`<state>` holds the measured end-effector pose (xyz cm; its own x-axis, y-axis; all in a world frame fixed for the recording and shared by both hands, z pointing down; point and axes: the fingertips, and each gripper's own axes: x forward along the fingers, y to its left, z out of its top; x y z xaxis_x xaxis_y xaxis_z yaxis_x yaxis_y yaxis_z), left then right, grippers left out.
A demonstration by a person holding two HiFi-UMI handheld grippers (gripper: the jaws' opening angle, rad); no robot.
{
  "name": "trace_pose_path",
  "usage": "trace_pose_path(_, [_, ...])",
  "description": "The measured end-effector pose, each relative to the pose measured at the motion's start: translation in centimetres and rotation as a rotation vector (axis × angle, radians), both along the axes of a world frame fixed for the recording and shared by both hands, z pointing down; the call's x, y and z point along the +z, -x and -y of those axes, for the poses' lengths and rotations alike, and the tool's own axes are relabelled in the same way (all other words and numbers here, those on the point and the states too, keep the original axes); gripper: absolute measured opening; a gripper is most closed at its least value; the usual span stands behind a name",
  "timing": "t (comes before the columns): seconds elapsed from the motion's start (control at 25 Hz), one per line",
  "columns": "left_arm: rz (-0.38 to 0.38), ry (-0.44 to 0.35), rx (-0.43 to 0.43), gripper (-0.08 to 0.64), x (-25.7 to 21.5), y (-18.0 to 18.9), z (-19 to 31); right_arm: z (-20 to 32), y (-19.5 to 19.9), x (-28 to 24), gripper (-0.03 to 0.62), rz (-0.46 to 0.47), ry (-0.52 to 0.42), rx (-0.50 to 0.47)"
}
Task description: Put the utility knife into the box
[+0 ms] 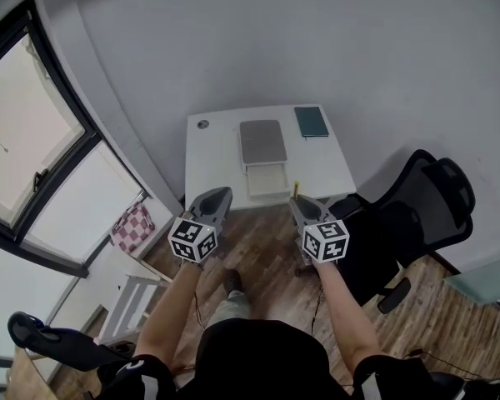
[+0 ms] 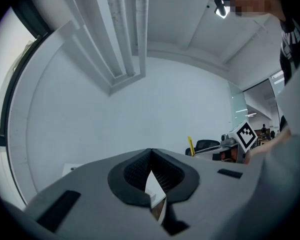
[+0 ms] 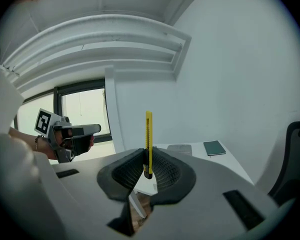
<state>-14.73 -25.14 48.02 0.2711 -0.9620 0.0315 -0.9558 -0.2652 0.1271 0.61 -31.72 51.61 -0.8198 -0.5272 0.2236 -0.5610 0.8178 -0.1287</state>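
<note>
Yellow utility knife (image 3: 148,130) stands upright, clamped in the forward-held right gripper (image 1: 299,204).

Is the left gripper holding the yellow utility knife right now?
No: the left gripper is shut on nothing, while the slim yellow plastic utility knife stands upright, clamped in the right gripper.

We see the utility knife (image 3: 148,131), slim and yellow with a dark lower end, standing upright. It is pinched low down between the closed jaws of the right gripper (image 3: 146,156). From the head view only its yellow tip shows, just off the front edge of the table (image 1: 212,152). The box (image 1: 265,161) sits open on that white table, with a grey part toward the wall and a pale shallow tray at the near edge. Knife and box are apart.
</note>
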Motion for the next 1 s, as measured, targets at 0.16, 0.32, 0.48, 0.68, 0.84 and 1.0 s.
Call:
trace_pose_path(0.16, [0.002, 0.01, 0.014, 0.026, 0.1, 1.1, 2.2, 2.2, 1.1, 0.1, 0.064, 0.004, 0.013, 0.015])
trace_pose_path(0.32, [-0.006, 0.025, 0.031, 0.025, 0.6, 2.3, 4.3, 3.9, 2.3, 0.6, 0.064, -0.007, 0.027, 0.027])
trace_pose_path(0.48, [-0.016, 0.034, 0.047, 0.026, 0.8, 3.2, 6.4, 5.8, 3.1, 0.9, 0.064, -0.01, 0.039, 0.045])
trace_pose_path(0.68, [-0.024, 0.043, 0.066, 0.026, 1.1, 4.7, 8.7, 7.8, 4.8, 1.1, 0.064, -0.021, 0.048, 0.06])
trace_pose_path(0.84, [-0.026, 0.05, 0.076, 0.026, 1.3, 6.1, 10.5, 9.5, 5.9, 1.4, 0.064, -0.03, 0.058, 0.072])
trace_pose_path(1.0, [-0.034, 0.054, 0.085, 0.026, 1.7, 7.6, 12.1, 11.0, 7.3, 1.8, 0.064, -0.037, 0.064, 0.084])
